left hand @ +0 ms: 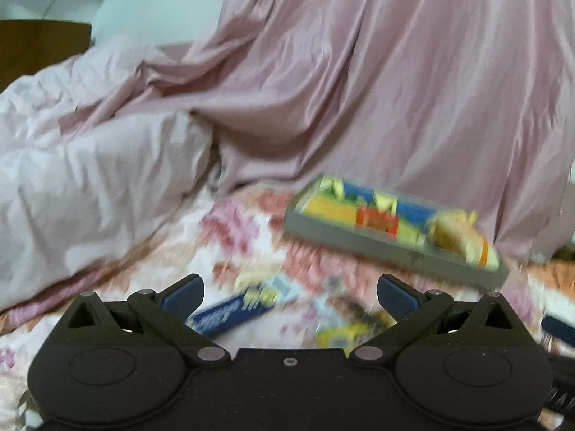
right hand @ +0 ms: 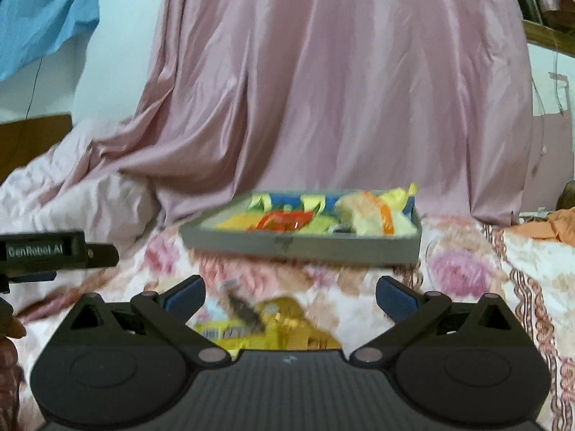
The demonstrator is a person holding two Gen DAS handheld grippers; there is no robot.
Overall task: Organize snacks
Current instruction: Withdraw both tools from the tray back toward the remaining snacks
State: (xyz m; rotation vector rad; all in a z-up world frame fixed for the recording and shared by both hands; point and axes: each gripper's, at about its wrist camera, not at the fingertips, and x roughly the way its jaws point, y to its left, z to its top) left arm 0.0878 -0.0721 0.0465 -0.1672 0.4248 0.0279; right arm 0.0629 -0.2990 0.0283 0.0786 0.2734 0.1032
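Note:
A grey tray (left hand: 359, 239) (right hand: 298, 246) holding several colourful snack packets lies on the floral bedspread ahead of both grippers. My left gripper (left hand: 290, 292) is open over the bed; a blue snack packet (left hand: 233, 310) and a yellow packet (left hand: 341, 332) lie loose below its fingers. In the right wrist view my right gripper (right hand: 290, 292) is open above a yellow snack packet (right hand: 266, 323), with nothing between its fingers. The left gripper's black body (right hand: 54, 251) shows at that view's left edge. Both views are motion-blurred.
A pink curtain (right hand: 323, 89) hangs behind the tray. A crumpled pale quilt (left hand: 72, 179) is heaped at the left. The floral bedspread (right hand: 485, 269) stretches to the right, with orange cloth (right hand: 553, 226) at its far right. A person's hand (right hand: 9, 341) shows at the left edge.

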